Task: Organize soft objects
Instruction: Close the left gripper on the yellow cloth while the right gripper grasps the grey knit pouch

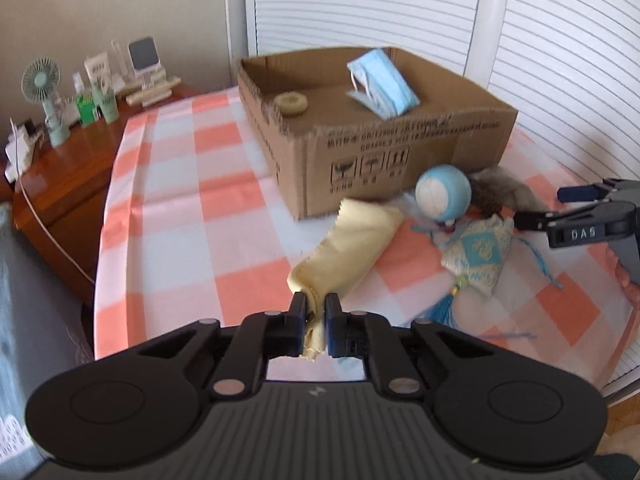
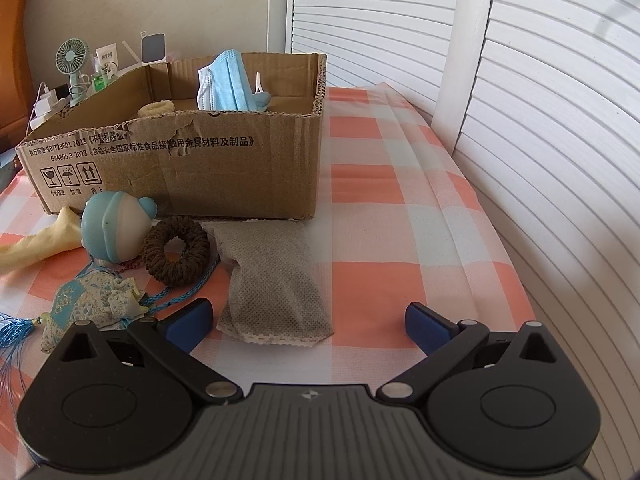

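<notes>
My left gripper (image 1: 315, 312) is shut on one end of a pale yellow cloth (image 1: 348, 248), which stretches away toward the cardboard box (image 1: 384, 160); its far end shows in the right wrist view (image 2: 36, 240). The box (image 2: 180, 172) holds blue face masks (image 1: 380, 84) and a cream scrunchie (image 1: 291, 103). My right gripper (image 2: 308, 320) is open and empty, low over the checked cloth, with a grey mesh cloth (image 2: 272, 276) between its fingers. Beside it lie a brown scrunchie (image 2: 176, 250), a blue round plush toy (image 2: 114, 232) and a blue patterned sachet (image 2: 92, 300).
The orange and white checked tablecloth (image 2: 400, 220) covers the table. White louvred shutters (image 2: 540, 100) stand behind and to the right. A wooden side table (image 1: 68, 176) at left carries a small fan (image 1: 42, 84), bottles and chargers.
</notes>
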### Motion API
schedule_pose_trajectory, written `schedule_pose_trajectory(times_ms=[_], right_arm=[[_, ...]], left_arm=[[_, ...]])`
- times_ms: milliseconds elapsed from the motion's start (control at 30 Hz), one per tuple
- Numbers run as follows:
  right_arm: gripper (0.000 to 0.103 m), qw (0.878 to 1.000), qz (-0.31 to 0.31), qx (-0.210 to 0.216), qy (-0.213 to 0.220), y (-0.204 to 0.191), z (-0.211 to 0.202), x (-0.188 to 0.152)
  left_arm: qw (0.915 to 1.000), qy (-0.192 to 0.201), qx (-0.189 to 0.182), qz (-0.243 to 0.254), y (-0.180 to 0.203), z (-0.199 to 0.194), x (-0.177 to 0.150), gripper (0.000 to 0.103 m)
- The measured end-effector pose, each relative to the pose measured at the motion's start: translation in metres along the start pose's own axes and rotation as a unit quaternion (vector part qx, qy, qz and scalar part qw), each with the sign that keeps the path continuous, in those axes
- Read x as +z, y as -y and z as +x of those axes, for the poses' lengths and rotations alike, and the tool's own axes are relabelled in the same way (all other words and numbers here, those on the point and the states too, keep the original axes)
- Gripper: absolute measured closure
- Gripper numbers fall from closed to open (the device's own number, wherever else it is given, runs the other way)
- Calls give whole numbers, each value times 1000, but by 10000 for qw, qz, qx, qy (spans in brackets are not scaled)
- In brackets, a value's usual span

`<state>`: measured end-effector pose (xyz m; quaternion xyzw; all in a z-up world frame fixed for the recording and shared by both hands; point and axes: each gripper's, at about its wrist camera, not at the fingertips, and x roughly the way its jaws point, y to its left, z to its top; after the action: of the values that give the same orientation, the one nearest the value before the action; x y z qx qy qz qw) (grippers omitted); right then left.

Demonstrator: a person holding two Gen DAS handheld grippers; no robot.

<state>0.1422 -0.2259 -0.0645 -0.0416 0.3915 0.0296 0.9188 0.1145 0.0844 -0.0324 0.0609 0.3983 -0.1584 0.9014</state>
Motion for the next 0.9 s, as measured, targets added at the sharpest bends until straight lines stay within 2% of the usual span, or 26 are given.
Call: schedule_pose_trajectory(times_ms=[200,333,433,500,567,700,800,833,900], right_arm=[[0,10000,-4,-1,1,0,0,0],[0,10000,-13,6,-9,-1,0,0],[0,10000,-21,12,-19,-1,-1,-1],[0,10000,-25,18,-32,0,-1,-1],[0,10000,-26,19,-33,0,-2,-1],[0,10000,-24,18,-34,0,-1,-1],[0,10000,-27,15,-35,-1,-1,0],[0,10000,-27,15,-33,-1,-1,0],[0,10000,-35,17,-30,-1,-1,0]], left_arm=[[9995,248,-119,170,6,9,27,96],[9992,169,-251,260,13,26,38,95],[9990,43,-341,278,17,34,38,76],[9986,-17,-406,344,19,37,35,49],[9985,-86,-374,387,20,40,31,35],[9983,-258,-377,371,15,47,25,36],[9983,-269,-387,347,13,51,22,44],[9984,-225,-376,351,13,51,22,55],[9983,-212,-435,322,12,50,24,84]])
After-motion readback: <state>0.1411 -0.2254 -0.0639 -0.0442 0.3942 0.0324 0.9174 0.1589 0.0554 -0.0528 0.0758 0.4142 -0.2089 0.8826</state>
